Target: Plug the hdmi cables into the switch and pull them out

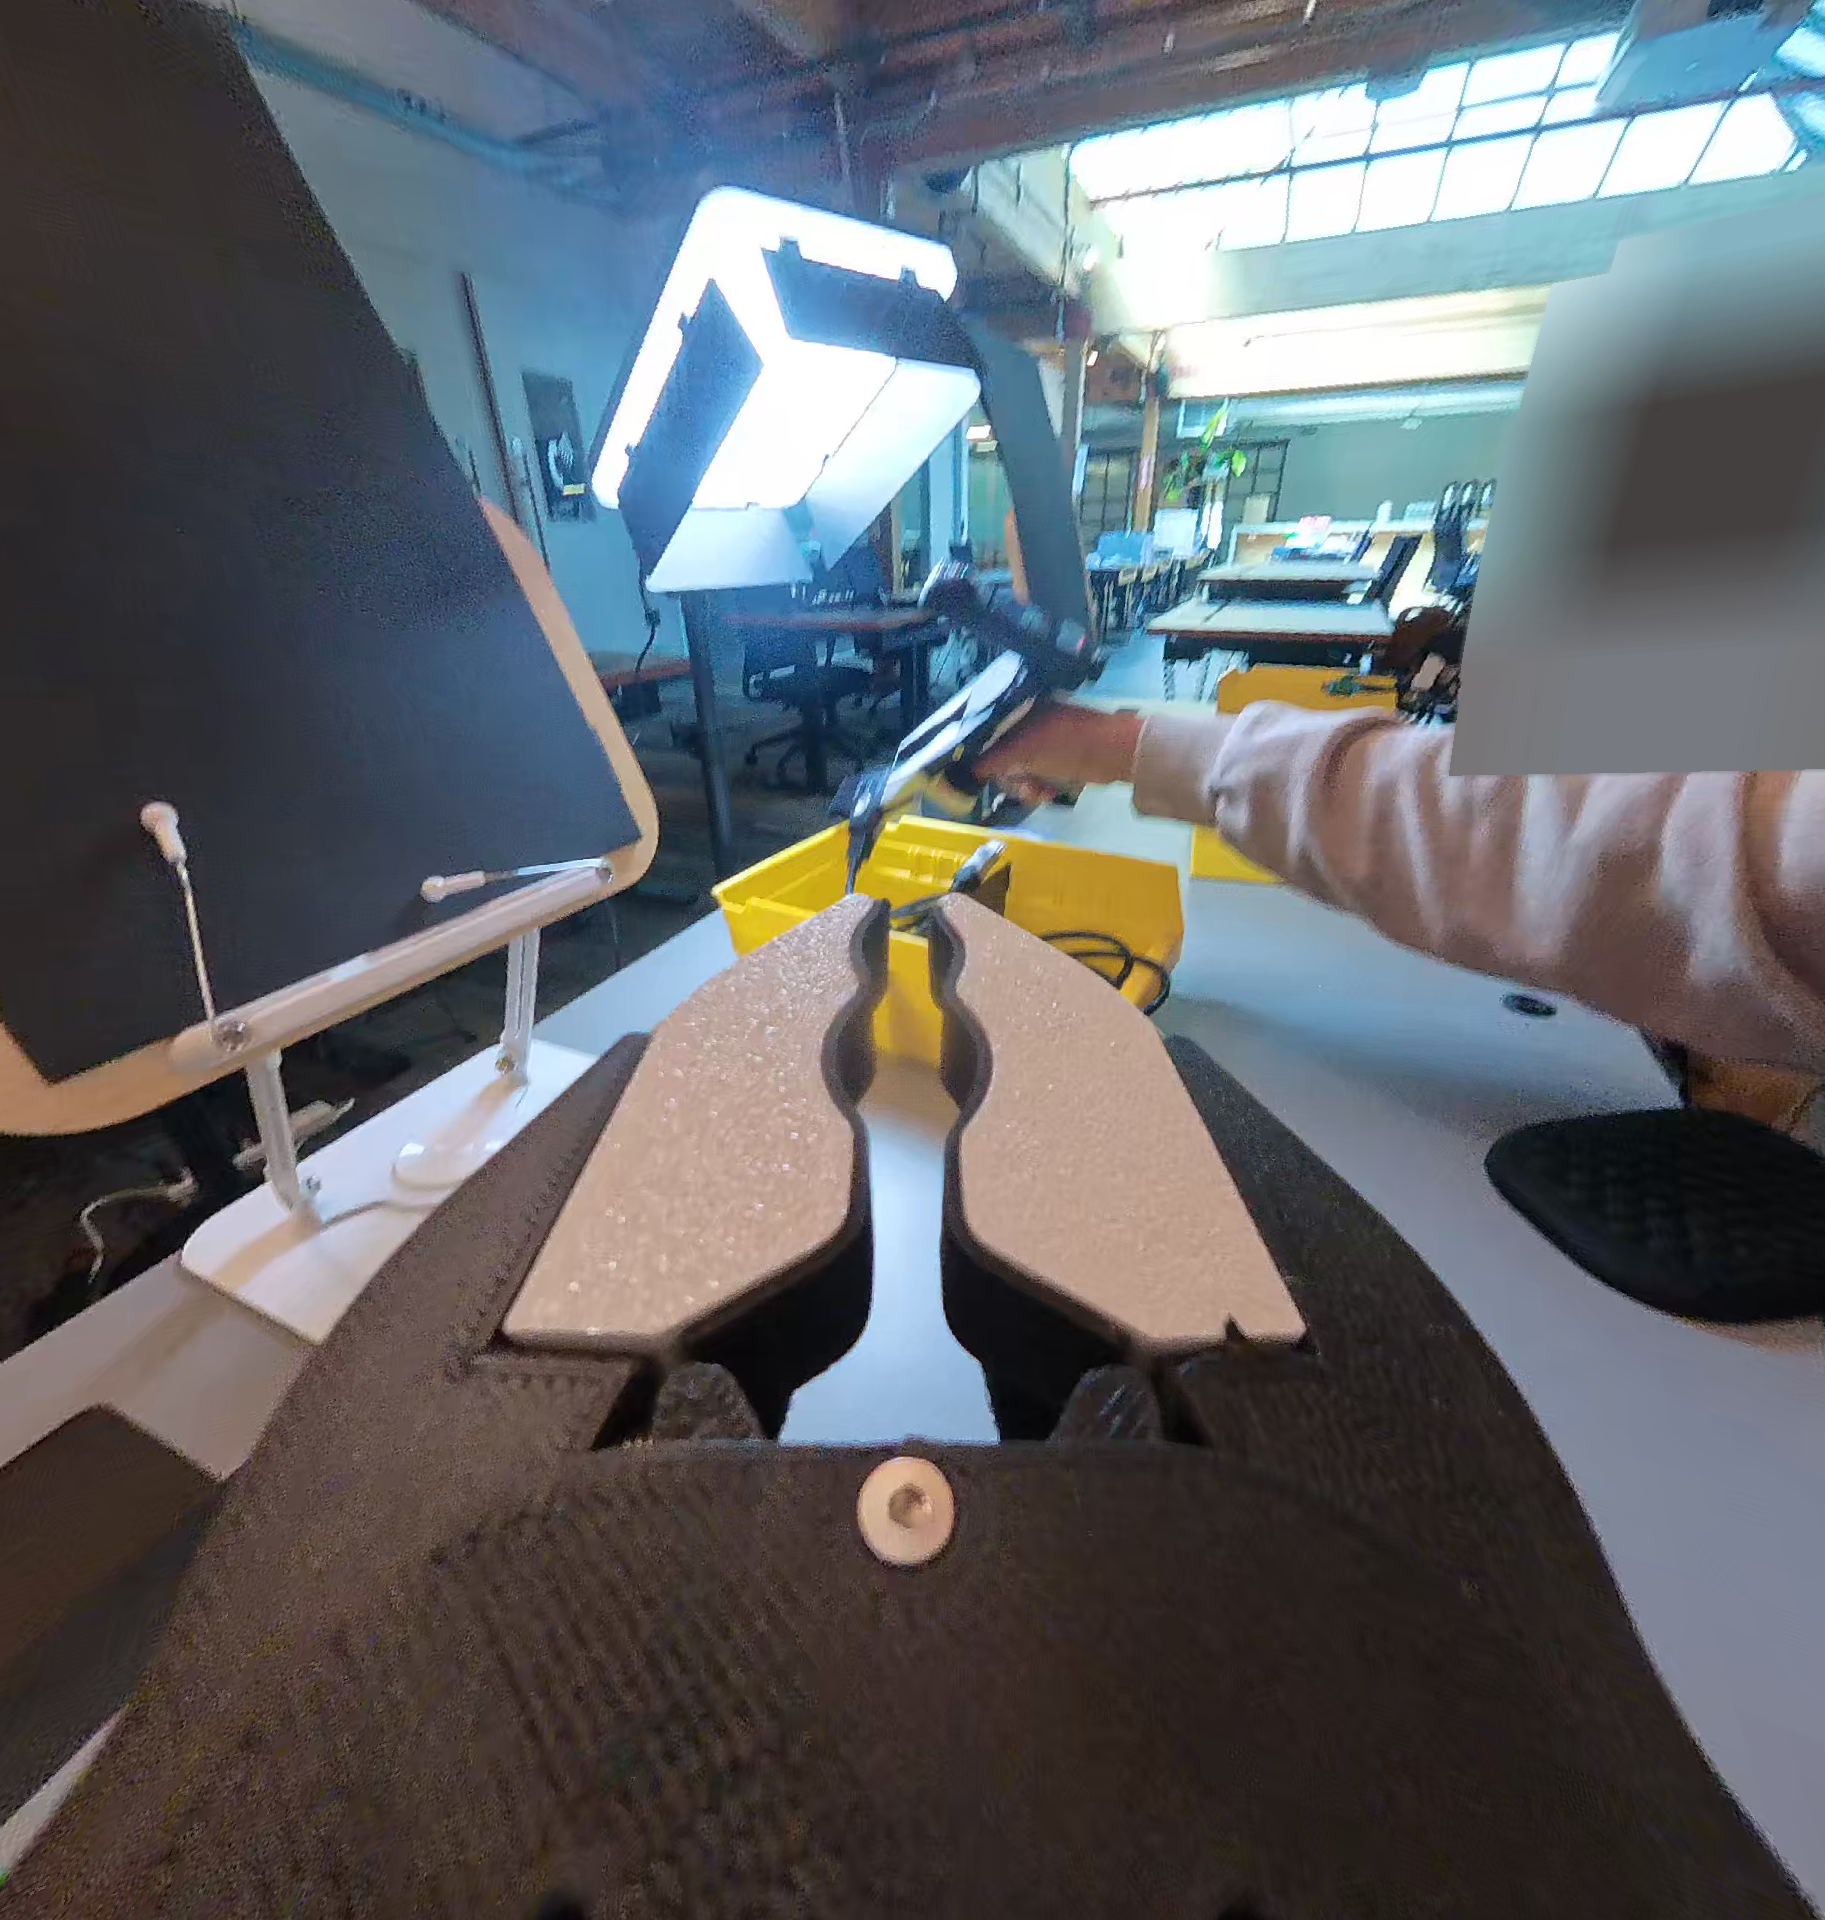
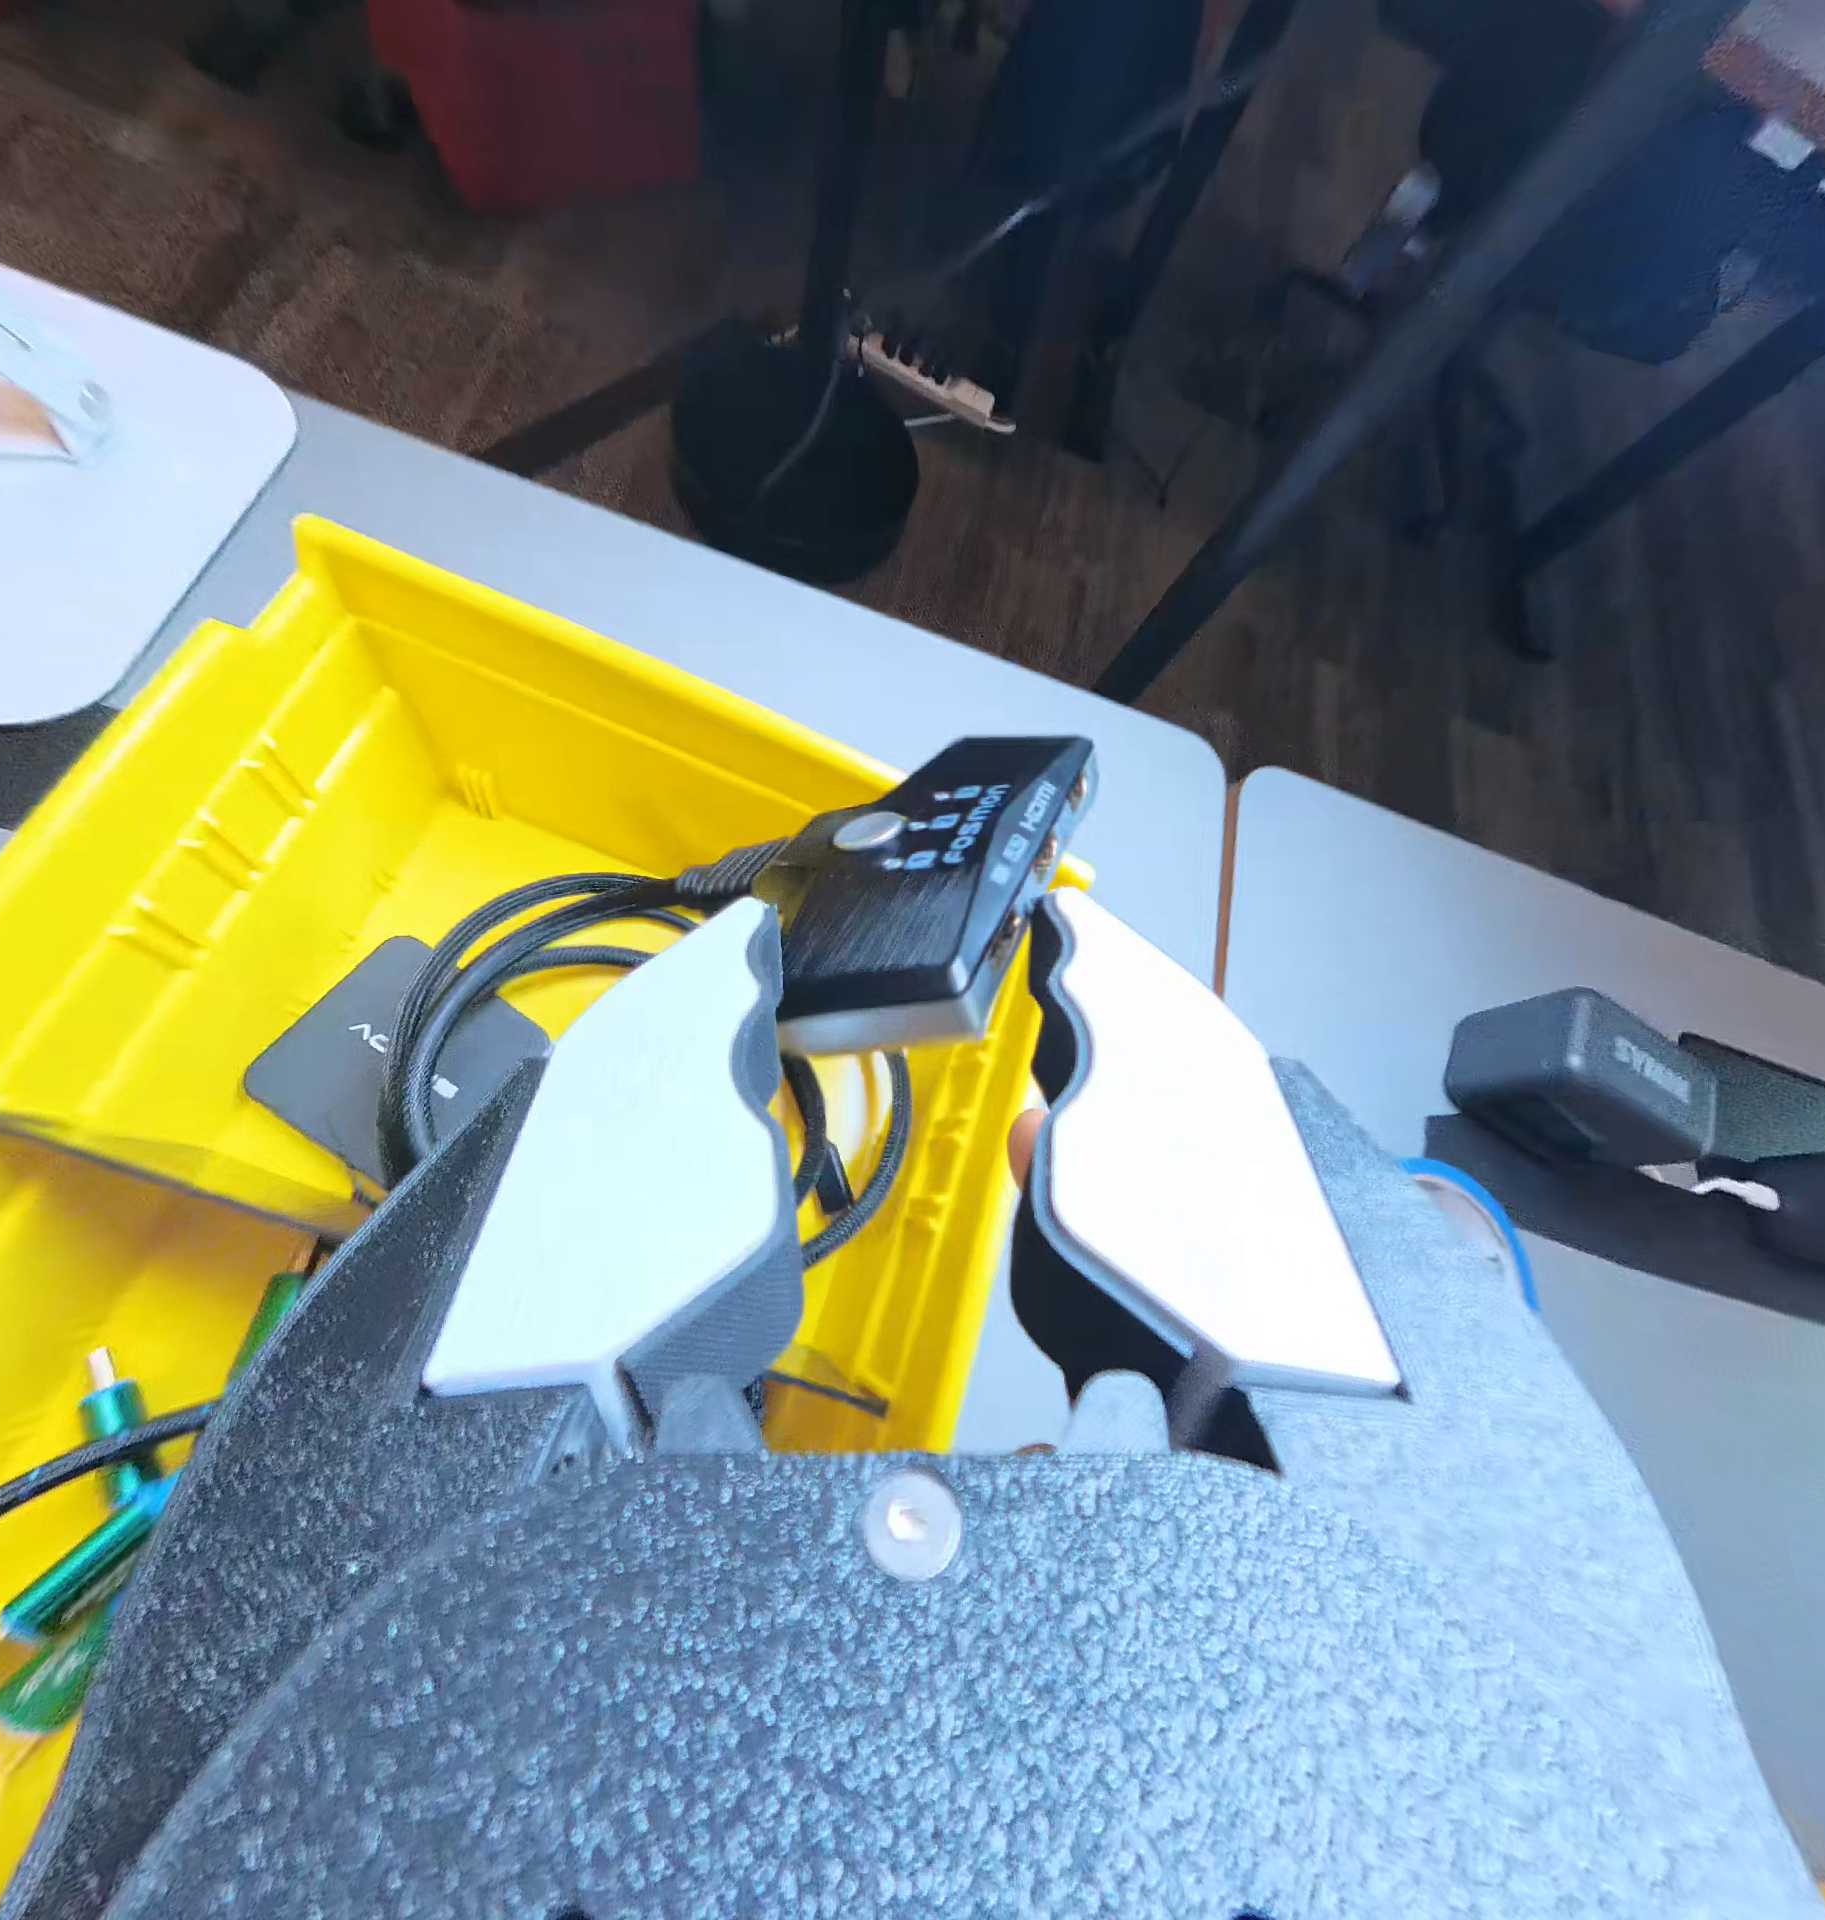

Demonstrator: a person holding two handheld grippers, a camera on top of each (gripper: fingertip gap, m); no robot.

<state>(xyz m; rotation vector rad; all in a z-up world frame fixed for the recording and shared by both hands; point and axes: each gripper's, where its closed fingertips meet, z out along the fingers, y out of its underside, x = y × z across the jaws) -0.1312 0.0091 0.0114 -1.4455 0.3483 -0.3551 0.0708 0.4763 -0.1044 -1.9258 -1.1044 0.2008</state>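
Observation:
My right gripper [image 2: 908,930] is shut on the near end of a small black HDMI switch [image 2: 918,894] and holds it tilted above a yellow bin [image 2: 264,779]. The switch's own black braided cable [image 2: 575,904] trails left and coils down into the bin. Cables with green metal plugs [image 2: 108,1455] lie at the bin's near left. My left gripper [image 1: 910,920] is nearly shut with only a narrow gap and holds nothing. It hovers over the grey table, pointing at the yellow bin [image 1: 1053,904]. The right gripper [image 1: 861,821] also shows there, above the bin.
A person's sleeved arm [image 1: 1510,862] reaches across from the right. A white stand with a black board [image 1: 264,623] stands at the left, a bright studio light [image 1: 783,364] behind it. A black mat [image 1: 1697,1216] and a black device [image 2: 1573,1081] lie on the right. A flat black card [image 2: 368,1049] lies in the bin. Some 50 centimetres of space lies between my two pairs of fingers.

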